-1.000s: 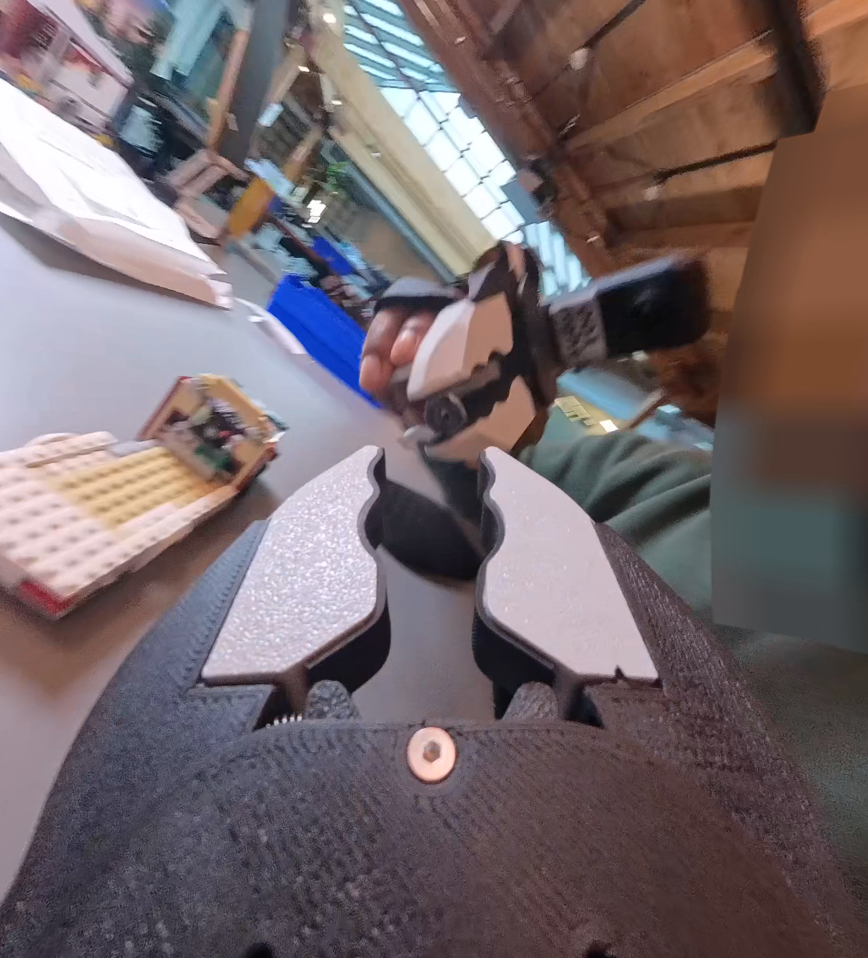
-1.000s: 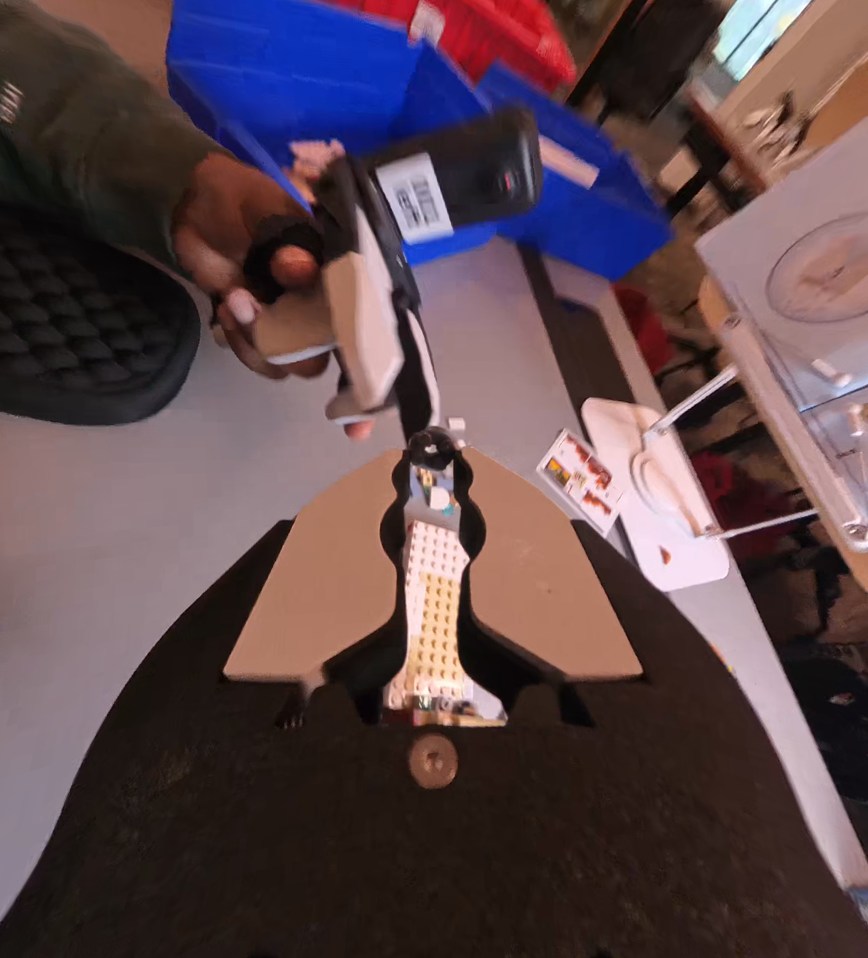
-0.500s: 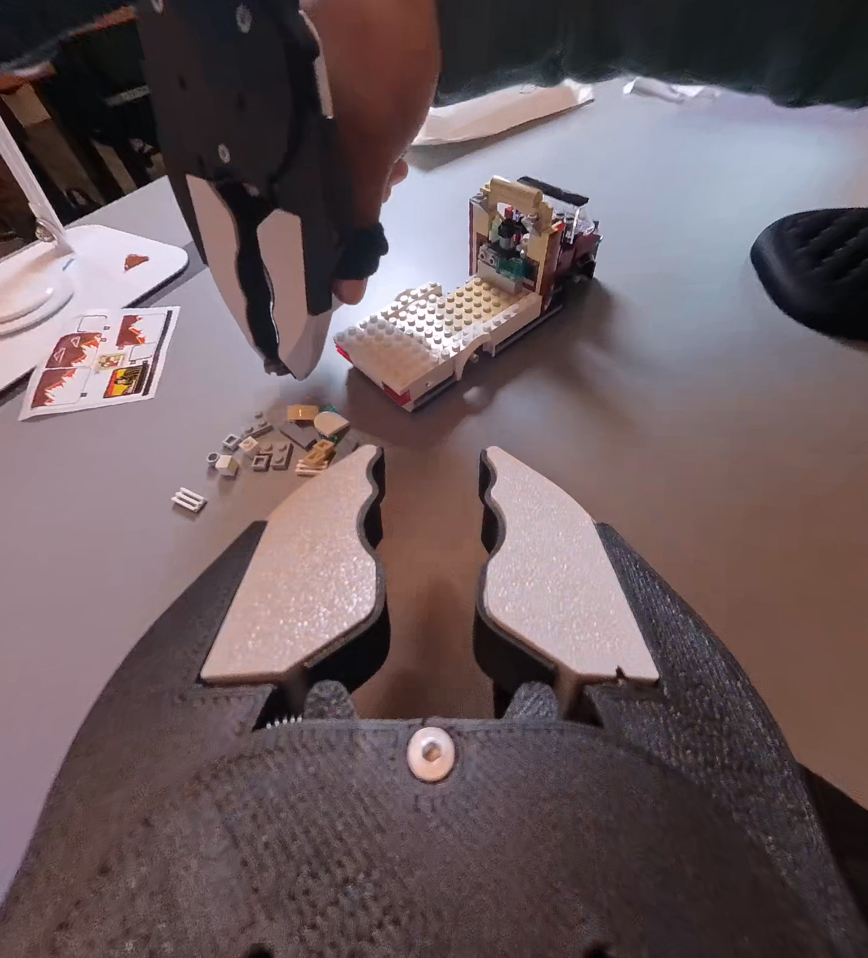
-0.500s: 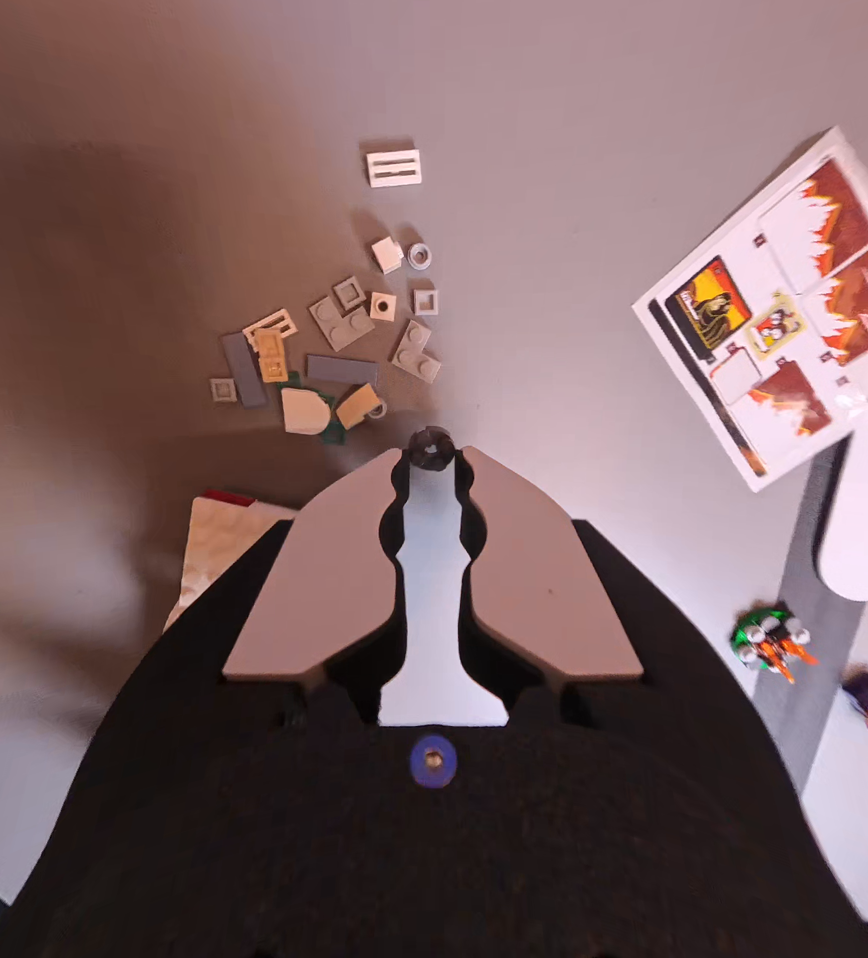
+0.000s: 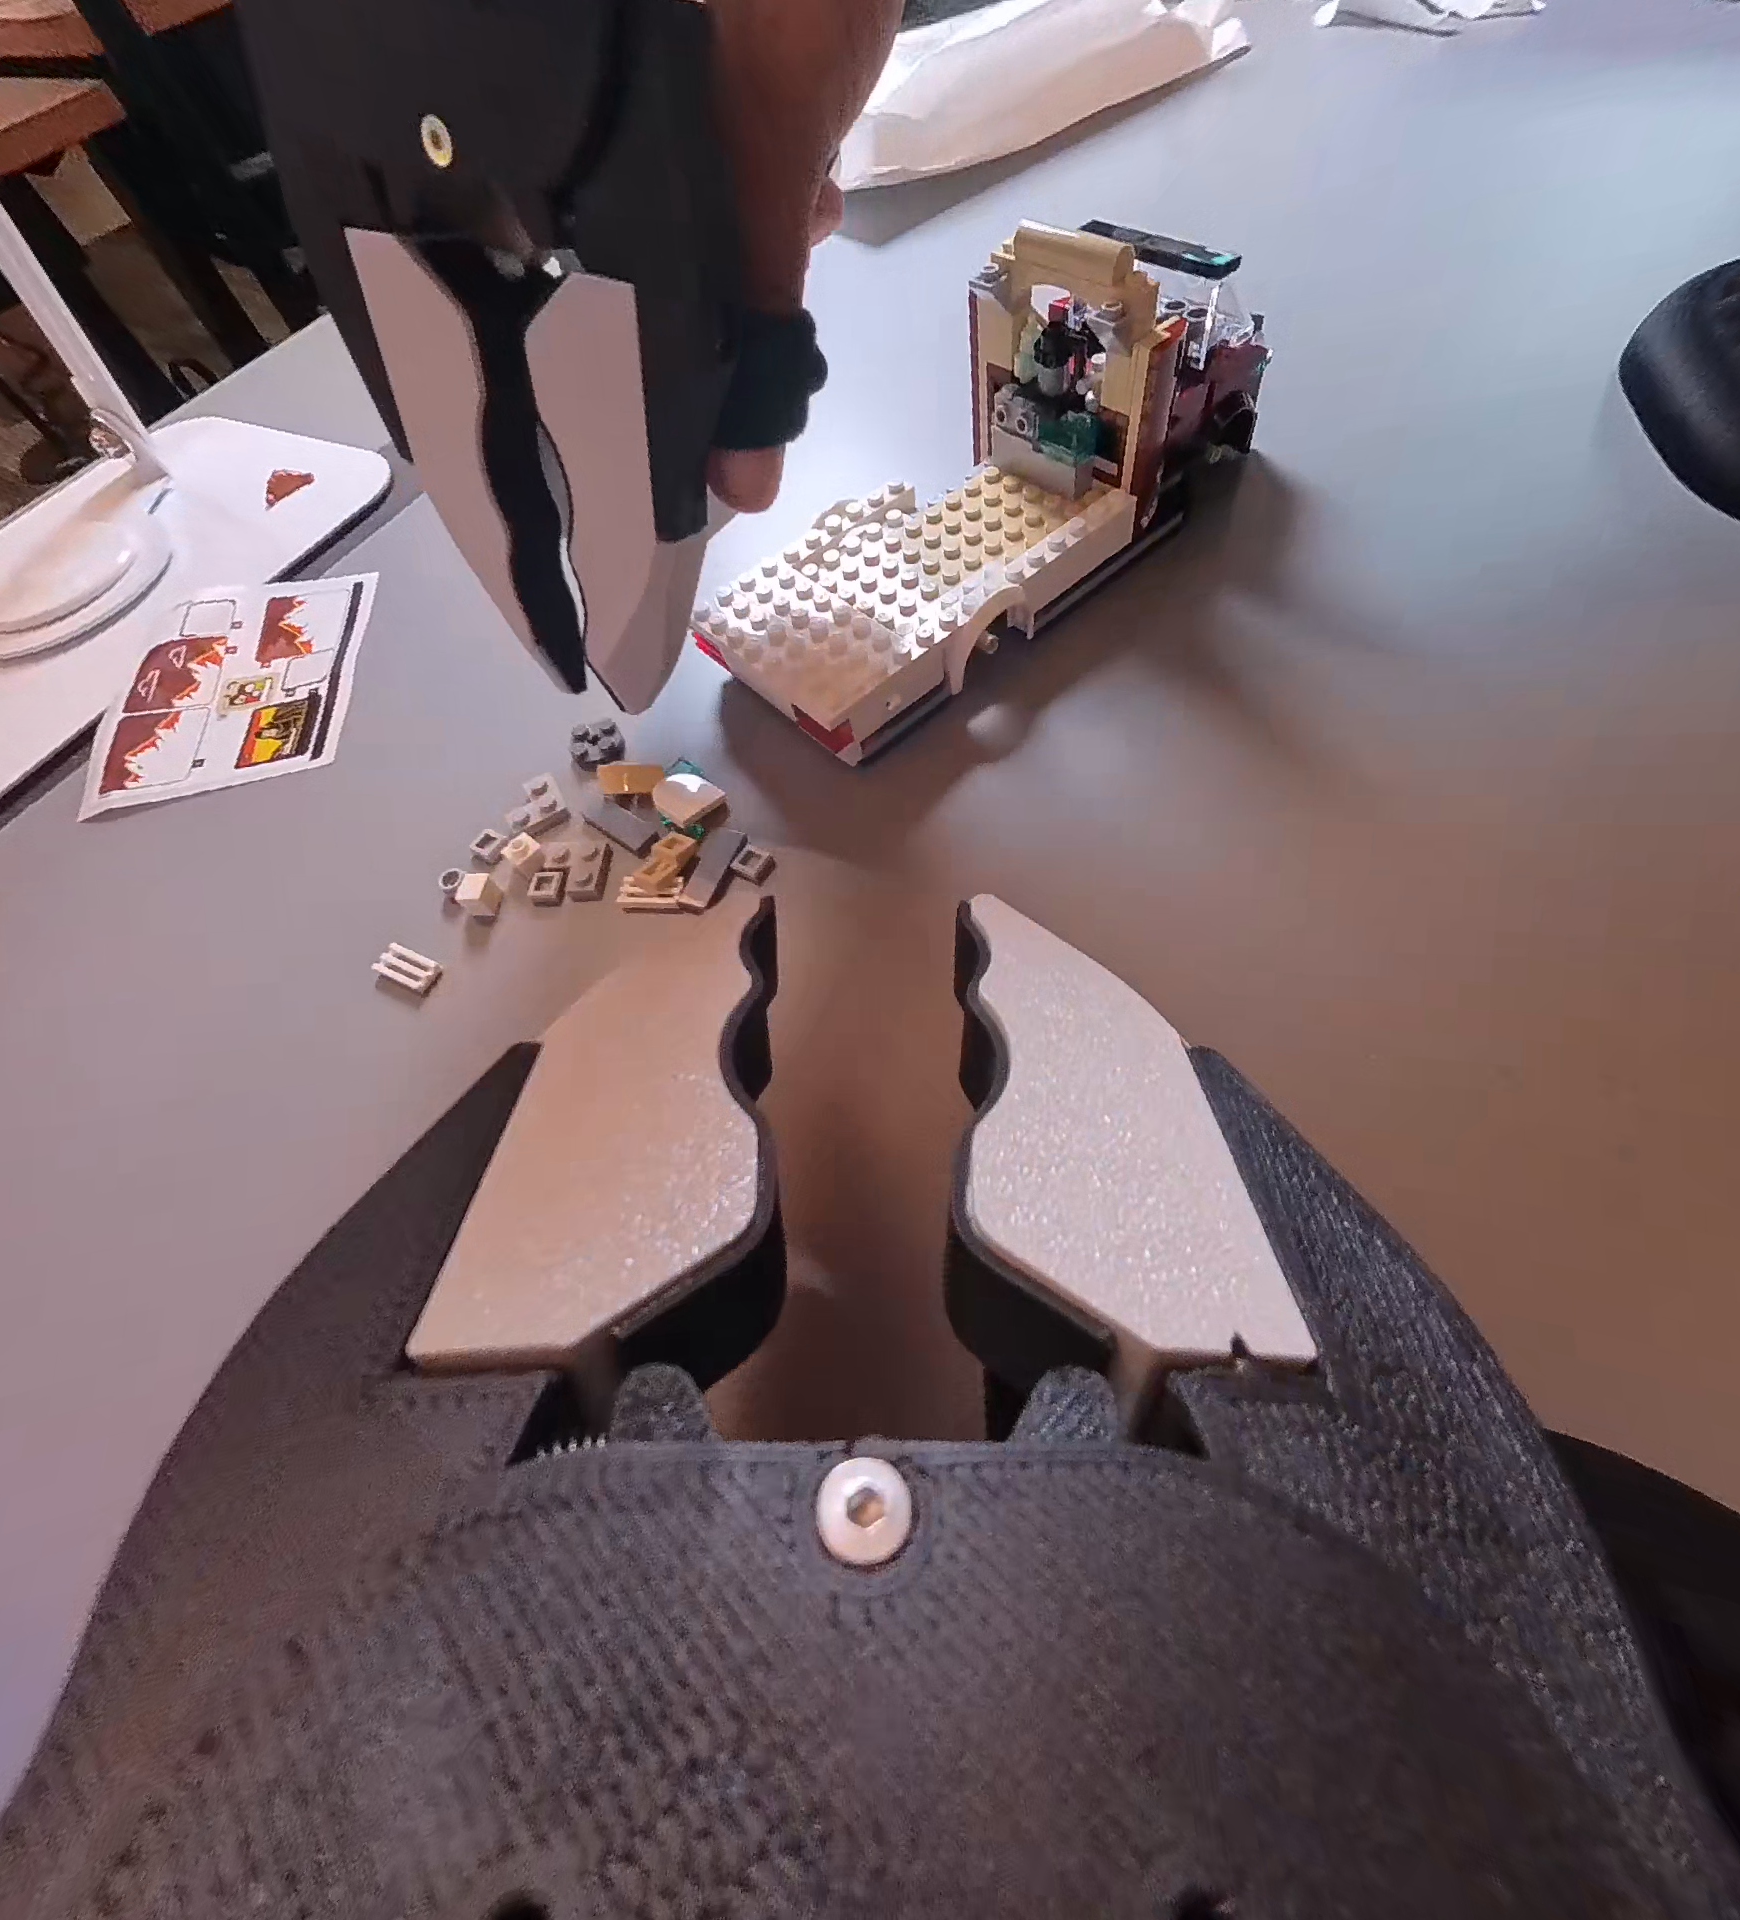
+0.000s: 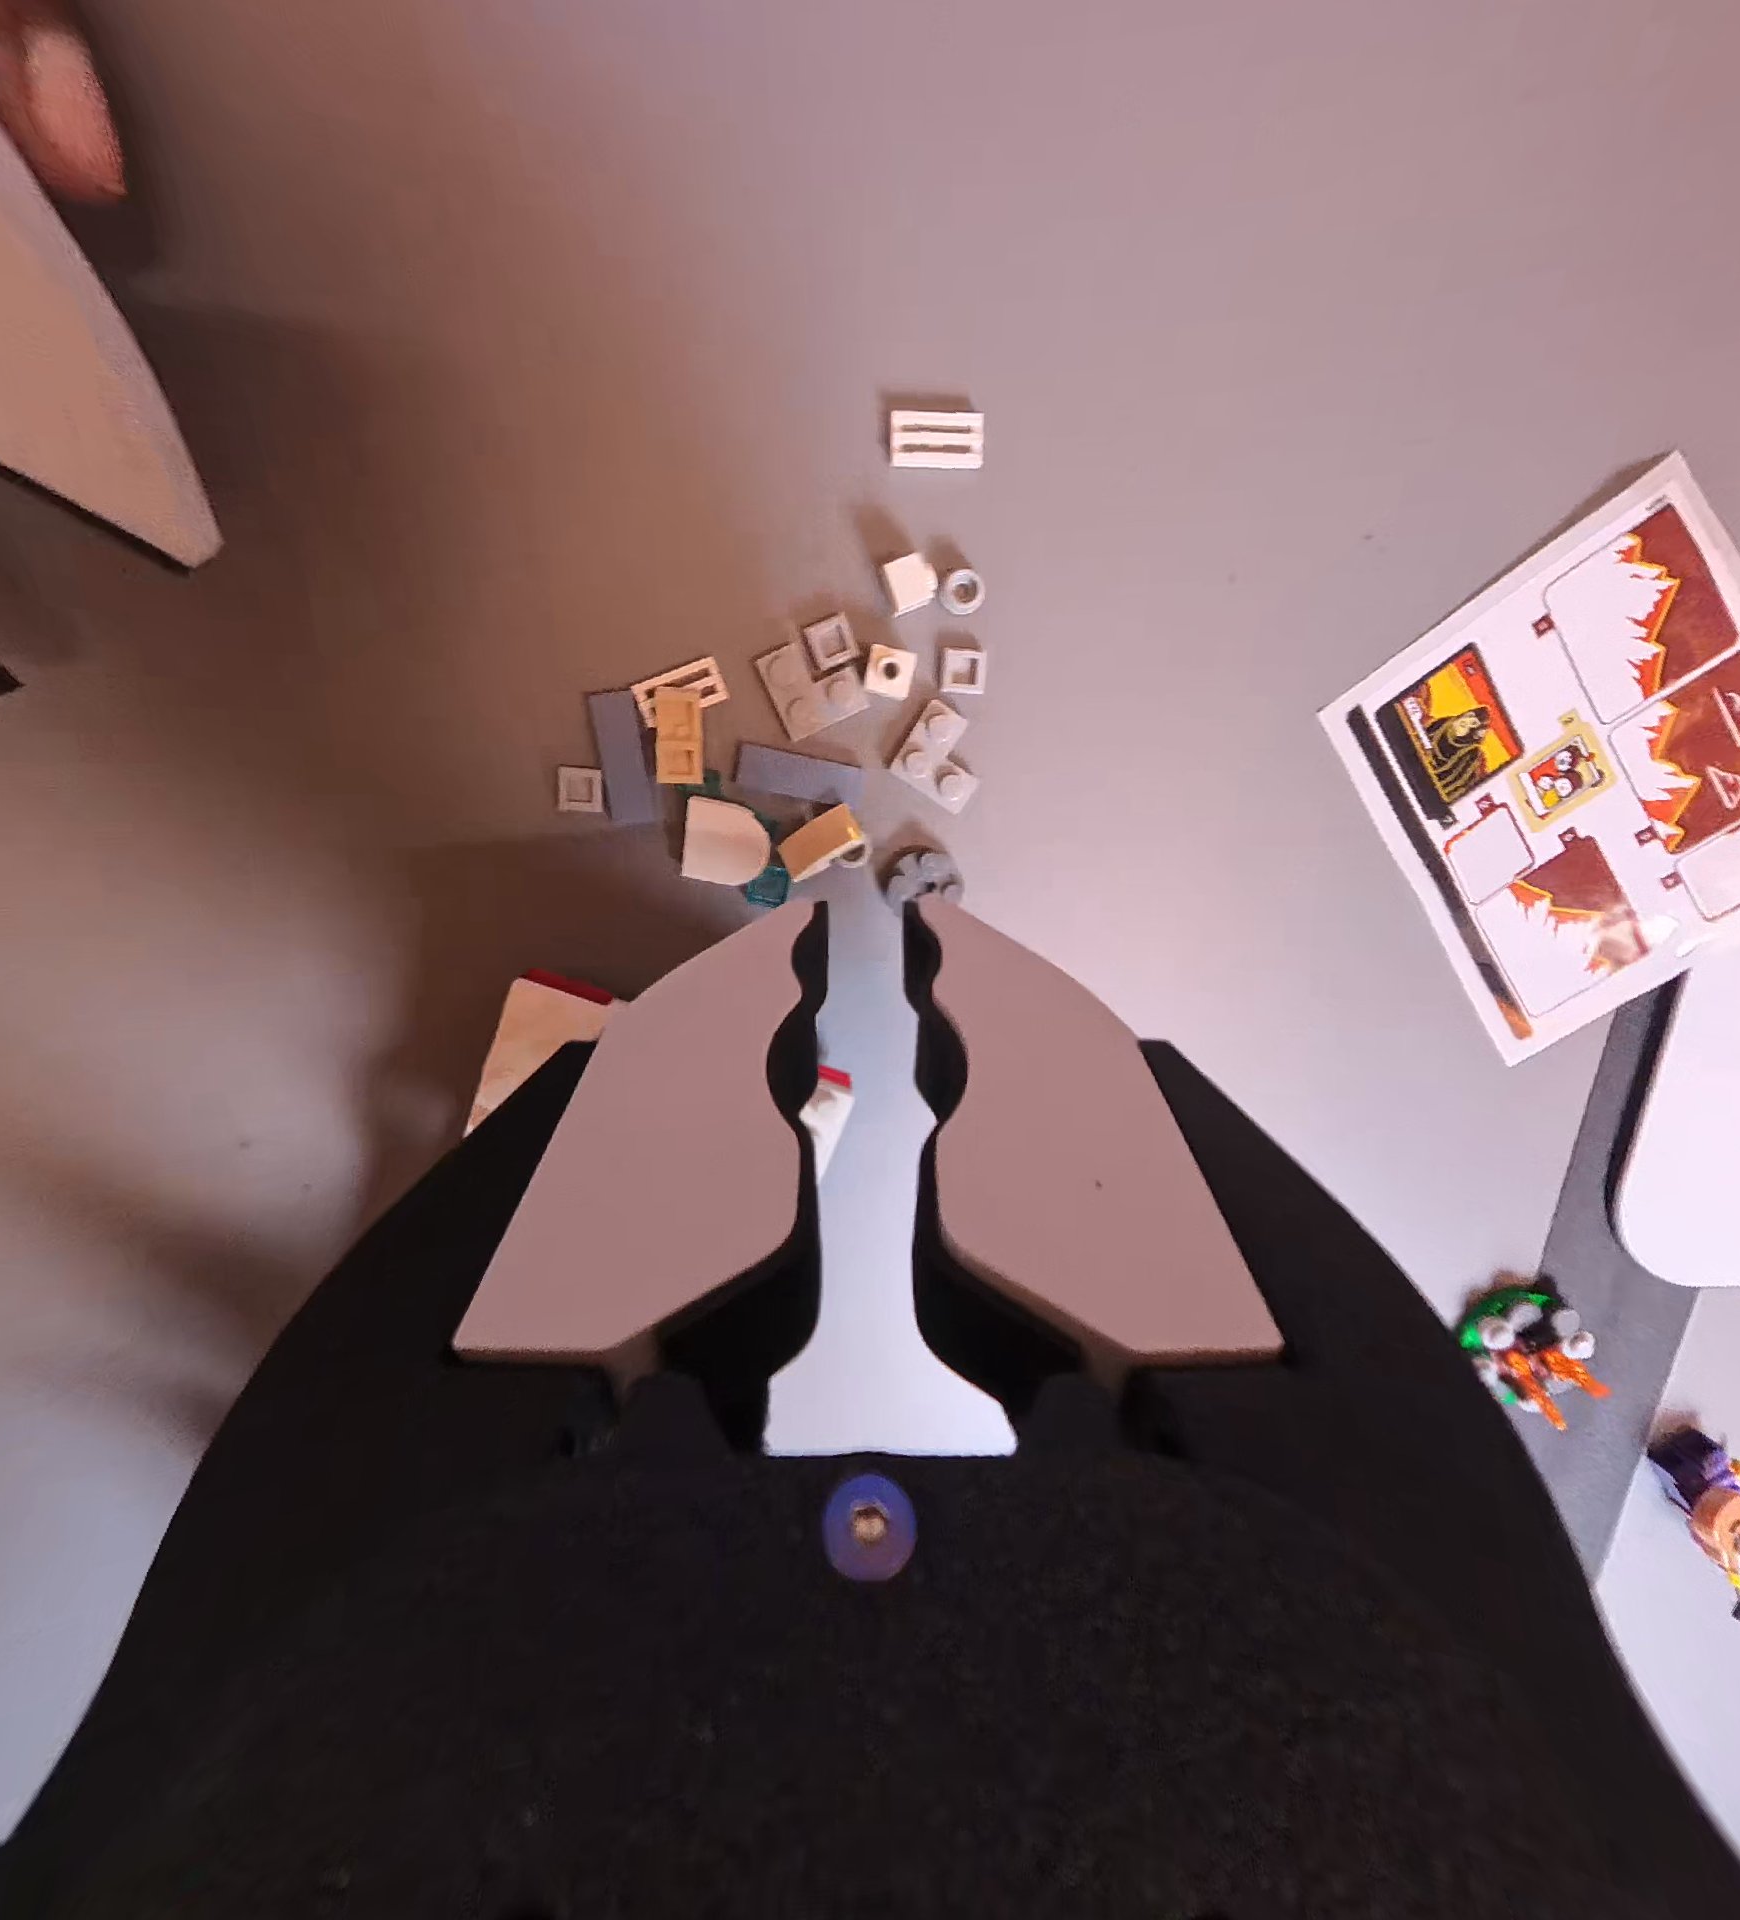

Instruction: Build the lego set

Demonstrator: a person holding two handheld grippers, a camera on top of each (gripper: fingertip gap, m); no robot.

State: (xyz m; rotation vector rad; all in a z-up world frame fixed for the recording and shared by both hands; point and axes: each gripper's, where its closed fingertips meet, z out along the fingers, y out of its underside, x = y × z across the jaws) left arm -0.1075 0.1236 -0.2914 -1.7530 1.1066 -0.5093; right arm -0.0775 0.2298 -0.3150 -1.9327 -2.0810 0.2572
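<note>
A partly built lego vehicle (image 5: 1001,520) with a white and tan studded bed stands on the grey table (image 5: 1365,831). A pile of small loose pieces (image 5: 617,831) lies in front of it; it also shows in the right wrist view (image 6: 793,727). A dark grey round piece (image 6: 920,873) lies on the table just beyond my right gripper (image 6: 866,914), which is slightly open and empty and hovers over the pile (image 5: 601,691). My left gripper (image 5: 864,925) is open and empty, low over the table near the pile. One corner of the vehicle (image 6: 533,1039) shows under my right gripper.
A sticker sheet (image 5: 222,696) and a white lamp base (image 5: 66,582) lie left of the pile. A white grille tile (image 5: 407,968) lies apart. A black pad (image 5: 1739,416) sits at the right, white paper (image 5: 1032,73) at the back. Two small figures (image 6: 1526,1351) lie near the lamp base. My hands' fingertips stand some 12 cm from each other.
My right gripper came down over the pile, opened and let go of the dark round piece, which now lies on the table. My left gripper swung round to face the table.
</note>
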